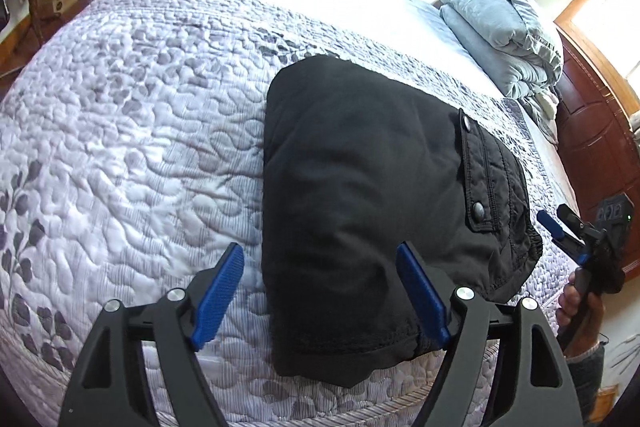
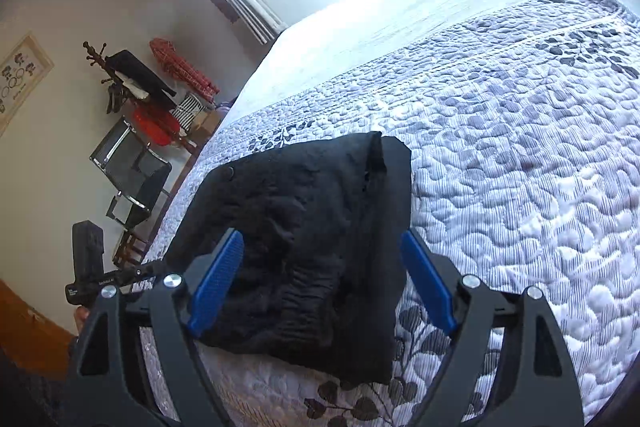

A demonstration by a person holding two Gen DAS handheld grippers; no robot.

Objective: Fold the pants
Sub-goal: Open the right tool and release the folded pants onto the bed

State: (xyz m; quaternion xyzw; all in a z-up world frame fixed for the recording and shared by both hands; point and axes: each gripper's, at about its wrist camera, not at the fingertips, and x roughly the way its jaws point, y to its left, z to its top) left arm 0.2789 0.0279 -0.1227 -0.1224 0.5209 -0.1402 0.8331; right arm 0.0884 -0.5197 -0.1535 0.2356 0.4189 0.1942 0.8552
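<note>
The black pants (image 1: 360, 195) lie folded into a compact bundle on the quilted bed, with a snap-flap pocket (image 1: 486, 175) on their right side. My left gripper (image 1: 320, 267) is open and empty, above the bundle's near left edge. My right gripper (image 2: 322, 251) is open and empty, hovering over the pants (image 2: 304, 243) from the other side. The right gripper also shows in the left wrist view (image 1: 554, 227), just off the pants' waistband end. The left gripper's body shows at the left of the right wrist view (image 2: 86, 267).
The bed carries a pale quilt with leaf print (image 1: 120, 131) (image 2: 520, 147). A folded grey-blue duvet (image 1: 496, 27) lies near the wooden headboard (image 1: 596, 147). A coat rack with clothes (image 2: 156, 87), a chair (image 2: 132, 171) and windows stand beyond the bed's edge.
</note>
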